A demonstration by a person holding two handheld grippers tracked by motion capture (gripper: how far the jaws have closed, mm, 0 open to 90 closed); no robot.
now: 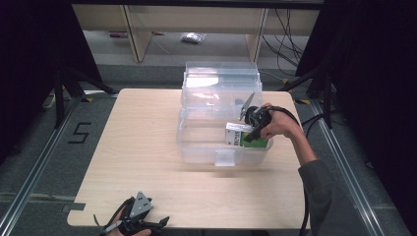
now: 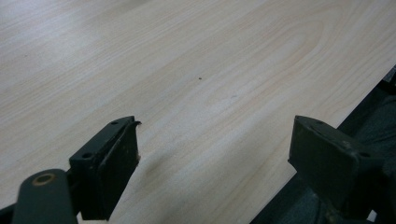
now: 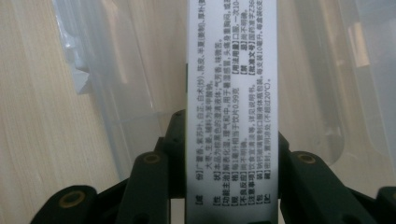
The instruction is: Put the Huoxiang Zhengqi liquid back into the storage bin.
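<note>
Inside the bin: a white-and-green carton [image 1: 242, 135] is held over the open clear plastic bin [image 1: 196, 147], at the bin's right end, low between its walls.
Right gripper: the right gripper [image 1: 253, 129] is reached into the bin from the right, and its jaws are closed narrowly on the carton [image 3: 232, 93], whose printed white face is seen running straight up between them.
Left gripper: the left gripper [image 1: 147, 225] is kept well away from the bin, at the near table edge; its jaws [image 2: 212, 163] are spread wide with nothing between them, over bare wood.
Bin lid: the hinged lid [image 1: 221, 78] is stood open behind the bin.
Table: the light wooden table [image 1: 137, 137] around the bin is bare.
Done so far: judged from the pose, the carton has been brought within the bin's walls.
Left to do: whether the carton is being put in or lifted out cannot be told; release is not yet made, and the lid is not yet shut.
</note>
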